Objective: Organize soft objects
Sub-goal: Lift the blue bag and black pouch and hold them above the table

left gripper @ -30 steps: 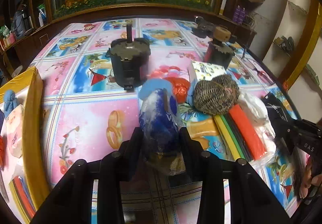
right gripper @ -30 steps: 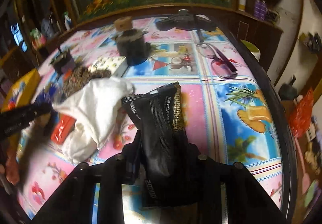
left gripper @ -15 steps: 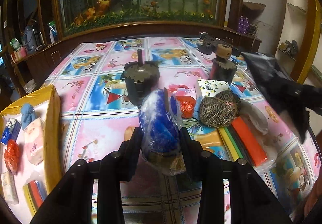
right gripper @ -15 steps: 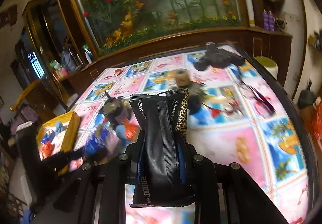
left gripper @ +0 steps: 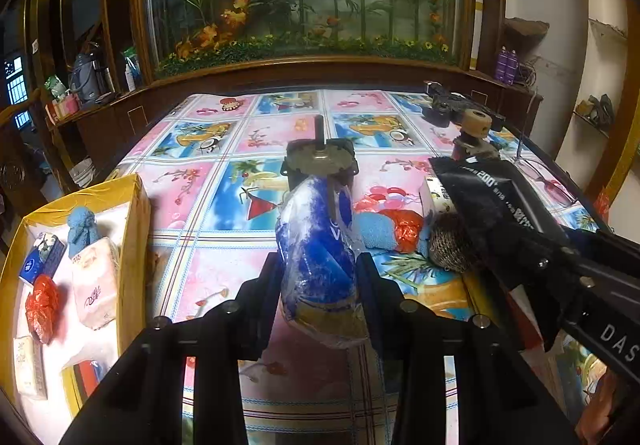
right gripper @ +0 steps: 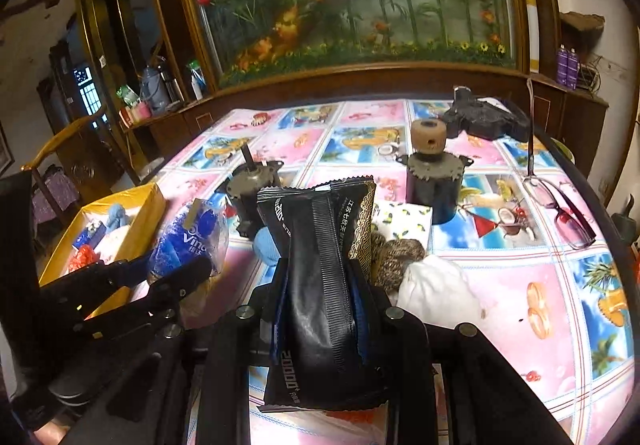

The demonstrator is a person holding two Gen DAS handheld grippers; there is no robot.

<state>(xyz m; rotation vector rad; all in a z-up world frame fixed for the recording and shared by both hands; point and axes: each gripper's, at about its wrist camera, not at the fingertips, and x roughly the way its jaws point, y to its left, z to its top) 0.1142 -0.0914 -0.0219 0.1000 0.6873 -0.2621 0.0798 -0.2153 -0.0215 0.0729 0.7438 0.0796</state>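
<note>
Item one: my left gripper (left gripper: 320, 277), jaws clamped on a blue-and-white tissue pack (left gripper: 318, 245), which stands upright at the centre of the left wrist frame, lifted clear of the patterned tablecloth (left gripper: 208, 205).

Item two: my right gripper (right gripper: 320, 285), jaws closed around a black foil packet (right gripper: 320, 265) at the centre of its own frame; in the left wrist view the same packet shows at right.

Item three: yellow box (left gripper: 132, 245), lower left of the left wrist frame, holding a pink tissue pack (left gripper: 96, 281), a blue cloth bundle (left gripper: 82, 225), a red bag (left gripper: 42, 307) and a small blue pack (left gripper: 42, 257).

Item four: loose pile mid-frame on the table: blue cloth (left gripper: 376, 233), red bag (left gripper: 406, 229), a brown mesh ball (left gripper: 450, 245), possibly a scourer, and a white cloth (right gripper: 436, 289).

Item five: two dark motors (right gripper: 434, 177) further back, spectacles (right gripper: 560, 209) at right.
</note>
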